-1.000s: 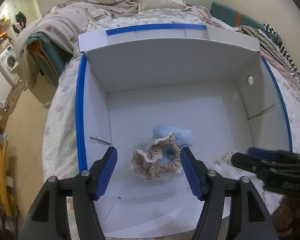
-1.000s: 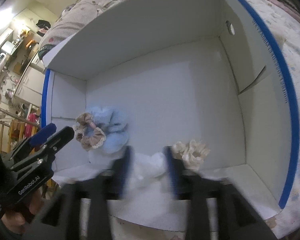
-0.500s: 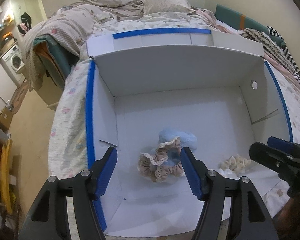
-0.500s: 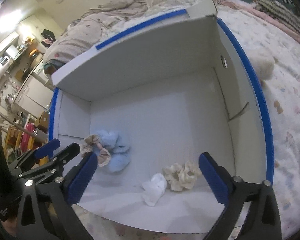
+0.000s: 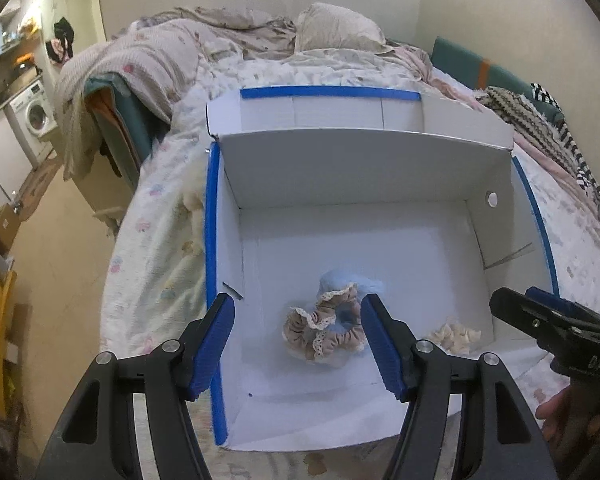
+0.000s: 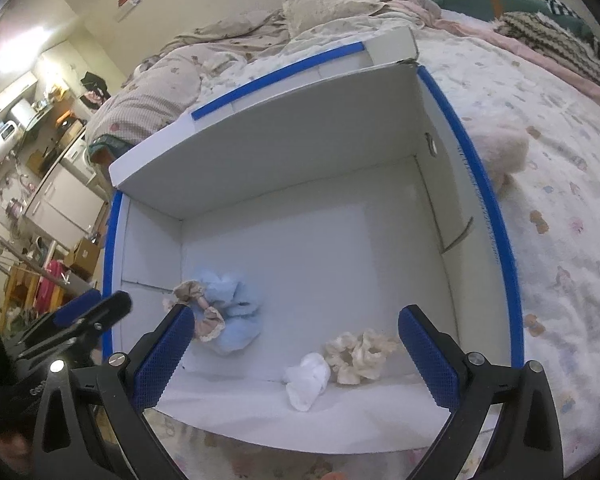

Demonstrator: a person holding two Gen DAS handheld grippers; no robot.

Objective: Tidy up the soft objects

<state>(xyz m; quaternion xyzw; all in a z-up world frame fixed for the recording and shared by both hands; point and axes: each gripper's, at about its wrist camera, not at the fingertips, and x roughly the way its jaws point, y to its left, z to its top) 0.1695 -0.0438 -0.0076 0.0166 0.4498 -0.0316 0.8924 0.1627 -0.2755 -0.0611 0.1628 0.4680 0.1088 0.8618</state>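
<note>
Both grippers back; four scrunchies (image 6: 358, 356) boxed.

white box (image 6: 308, 248), blue-taped rim

The left gripper (image 5: 297, 344) hangs with its blue-padded fingers (image 5: 216, 344) spread wide, nothing between them. The right gripper (image 6: 296, 360) is likewise spread (its pads even farther apart), holding nothing. From the left wrist view, the right one juts in at the right edge, with bare skin of the hand (image 5: 556, 420) showing beneath it.
</note>
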